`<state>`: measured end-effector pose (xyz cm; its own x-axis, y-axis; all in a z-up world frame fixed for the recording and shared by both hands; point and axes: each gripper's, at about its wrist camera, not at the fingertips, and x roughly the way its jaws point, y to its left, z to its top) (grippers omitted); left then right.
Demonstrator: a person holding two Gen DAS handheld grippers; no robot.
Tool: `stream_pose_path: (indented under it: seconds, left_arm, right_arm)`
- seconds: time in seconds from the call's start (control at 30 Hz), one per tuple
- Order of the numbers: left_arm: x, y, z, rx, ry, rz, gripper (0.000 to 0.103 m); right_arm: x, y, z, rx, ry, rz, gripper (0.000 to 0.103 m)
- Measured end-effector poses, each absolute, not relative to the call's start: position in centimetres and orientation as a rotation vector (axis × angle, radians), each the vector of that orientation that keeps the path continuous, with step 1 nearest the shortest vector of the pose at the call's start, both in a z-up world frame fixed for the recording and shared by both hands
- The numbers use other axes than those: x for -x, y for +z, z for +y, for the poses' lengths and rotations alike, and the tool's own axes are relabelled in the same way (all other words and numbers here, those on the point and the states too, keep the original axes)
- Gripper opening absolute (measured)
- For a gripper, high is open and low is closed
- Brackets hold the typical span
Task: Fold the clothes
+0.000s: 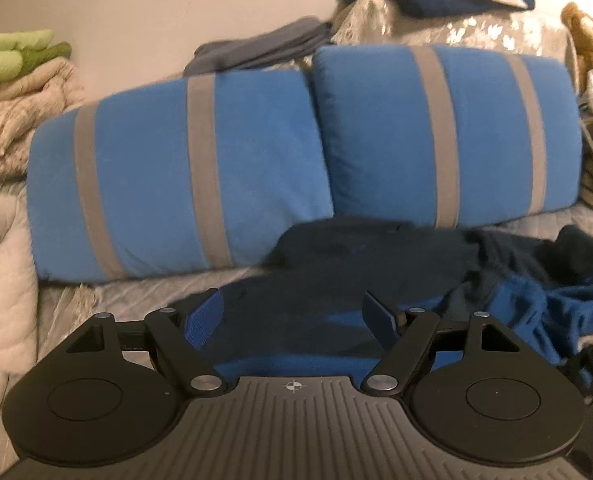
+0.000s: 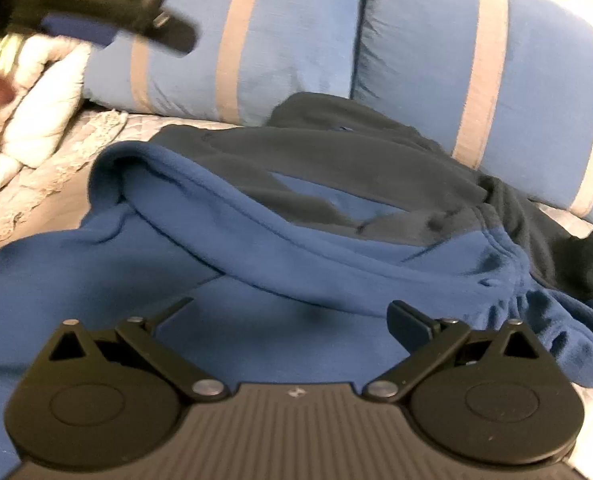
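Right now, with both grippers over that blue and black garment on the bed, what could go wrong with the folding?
1. The blue and black garment lies bunched, its hem rolled over; a fold may trap wrinkles.
2. Both the left gripper and the right gripper have open jaws with nothing pinched; closing could catch several layers.
3. The striped blue pillows press against the garment's far edge, so spreading it may snag there.

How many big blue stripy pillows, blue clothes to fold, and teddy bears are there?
Blue pillows with grey stripes: 2, left pillow and right pillow
Blue-and-dark garment lying in front of them: 1, garment
Teddy bears, at the far right edge: 1, teddy bear
Total: 4
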<state>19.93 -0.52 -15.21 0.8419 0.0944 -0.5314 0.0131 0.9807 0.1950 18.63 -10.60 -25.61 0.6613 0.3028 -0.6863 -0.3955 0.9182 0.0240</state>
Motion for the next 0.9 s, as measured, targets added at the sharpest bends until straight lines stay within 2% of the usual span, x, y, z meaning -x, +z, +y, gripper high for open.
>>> stream_pose_path:
  seconds: [0.47, 0.9]
  left_arm:
    - [-21.1, -20.8, 2.1, -0.105, 0.169, 0.843, 0.076]
    - [-21.2, -21.5, 1.6, -0.137, 0.181, 0.835, 0.076]
  right_arm:
    - [-19.4, -25.6, -11.1, 0.115, 0.347, 0.766, 0.103]
    - [-19.5, -25.3, -11.3, 0.111, 0.347, 0.757, 0.103]
